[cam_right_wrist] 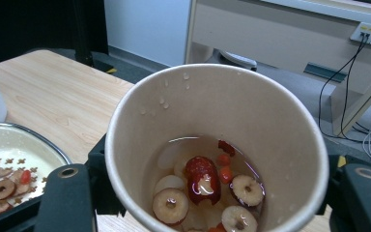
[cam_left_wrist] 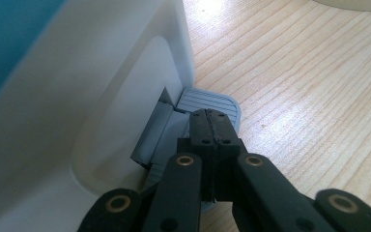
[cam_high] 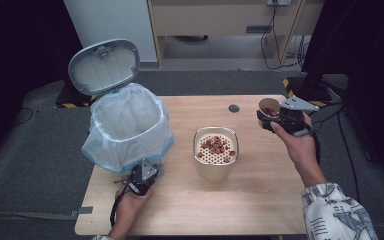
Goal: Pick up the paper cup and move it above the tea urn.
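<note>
A white pedal bin (cam_high: 130,127) with a pale blue liner stands at the table's left, its grey lid (cam_high: 104,66) raised. My left gripper (cam_high: 148,170) is shut, and its tips (cam_left_wrist: 211,126) press down on the bin's grey foot pedal (cam_left_wrist: 207,101). My right gripper (cam_high: 266,116) holds a paper cup (cam_high: 269,107) above the table's right side. The cup (cam_right_wrist: 217,145) is upright between the jaws and holds liquid with red date slices and berries. A cream container with a perforated strainer (cam_high: 216,148), dotted with fruit pieces, sits mid-table.
The wooden table (cam_high: 260,200) has a round cable hole (cam_high: 234,108) near its far edge. Behind it stand a wooden cabinet (cam_high: 220,20) and trailing cables (cam_high: 280,45). A black stand (cam_high: 325,60) rises at the right.
</note>
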A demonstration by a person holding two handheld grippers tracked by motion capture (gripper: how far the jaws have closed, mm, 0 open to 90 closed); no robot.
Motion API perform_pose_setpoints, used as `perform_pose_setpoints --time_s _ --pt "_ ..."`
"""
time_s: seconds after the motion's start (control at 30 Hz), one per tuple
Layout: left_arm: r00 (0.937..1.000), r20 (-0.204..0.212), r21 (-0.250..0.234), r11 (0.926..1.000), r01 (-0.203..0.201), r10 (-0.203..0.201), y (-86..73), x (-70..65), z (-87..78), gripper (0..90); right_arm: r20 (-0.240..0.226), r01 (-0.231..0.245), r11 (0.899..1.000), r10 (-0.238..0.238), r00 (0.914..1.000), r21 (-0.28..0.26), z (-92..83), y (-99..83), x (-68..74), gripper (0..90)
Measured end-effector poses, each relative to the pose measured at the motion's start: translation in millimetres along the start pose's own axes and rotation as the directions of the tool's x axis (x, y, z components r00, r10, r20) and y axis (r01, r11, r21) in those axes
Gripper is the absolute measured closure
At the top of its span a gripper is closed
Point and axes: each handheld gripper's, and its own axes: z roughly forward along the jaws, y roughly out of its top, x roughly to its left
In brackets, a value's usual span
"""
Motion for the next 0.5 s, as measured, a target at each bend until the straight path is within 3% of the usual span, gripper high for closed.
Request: perform_pose_setpoints --time_s 0.5 --pt "1.0 -0.001 -0.001 1.0 -0.001 0.001 -0.1 -0.3 0.1 89.8 -0.018 0.0 1.0 0.0 0.9998 0.003 4.3 10.6 4.2 31.0"
